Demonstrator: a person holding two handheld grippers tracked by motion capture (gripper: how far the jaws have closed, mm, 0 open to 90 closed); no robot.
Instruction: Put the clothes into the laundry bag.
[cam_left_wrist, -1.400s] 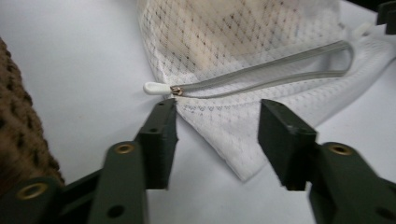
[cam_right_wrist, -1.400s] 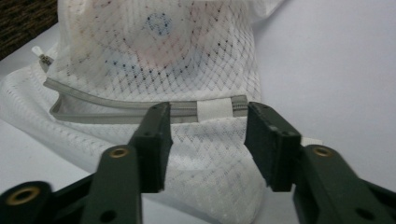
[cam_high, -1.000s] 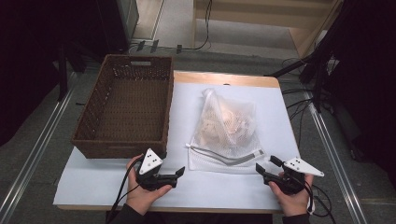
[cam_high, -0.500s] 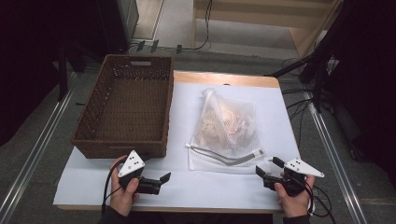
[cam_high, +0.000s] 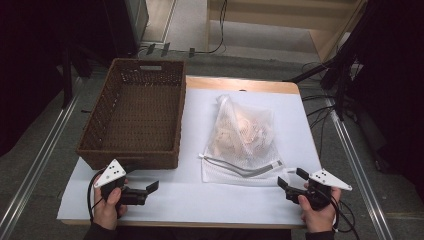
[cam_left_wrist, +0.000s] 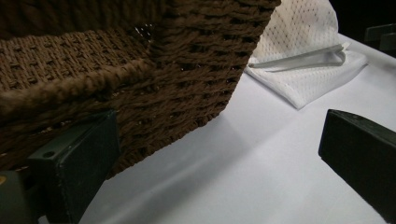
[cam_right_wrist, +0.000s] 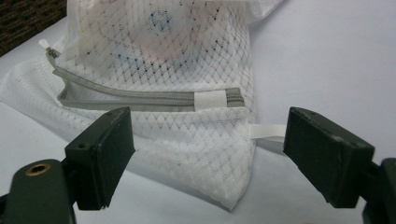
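Observation:
A white mesh laundry bag (cam_high: 243, 134) with pale items inside lies in the middle of the white table, its grey zipper (cam_high: 245, 169) along the near edge. A brown wicker basket (cam_high: 100, 131) stands empty at the left. My left gripper (cam_high: 148, 189) is open near the table's front left, just before the basket's near wall (cam_left_wrist: 154, 88). My right gripper (cam_high: 290, 178) is open at the front right, jaws apart on either side of the bag's near corner (cam_right_wrist: 205, 154), with the zipper (cam_right_wrist: 140, 99) just beyond and nothing held.
The table (cam_high: 210, 195) carries a white cover with a wooden edge at the far side. Cables (cam_high: 320, 107) and dark stands sit off the right side. A white tab (cam_right_wrist: 266, 131) sticks out from the bag's corner.
My left gripper has moved left and slightly toward the front edge, away from the bag. The right gripper has shifted a little toward the front. The bag and basket have not moved.

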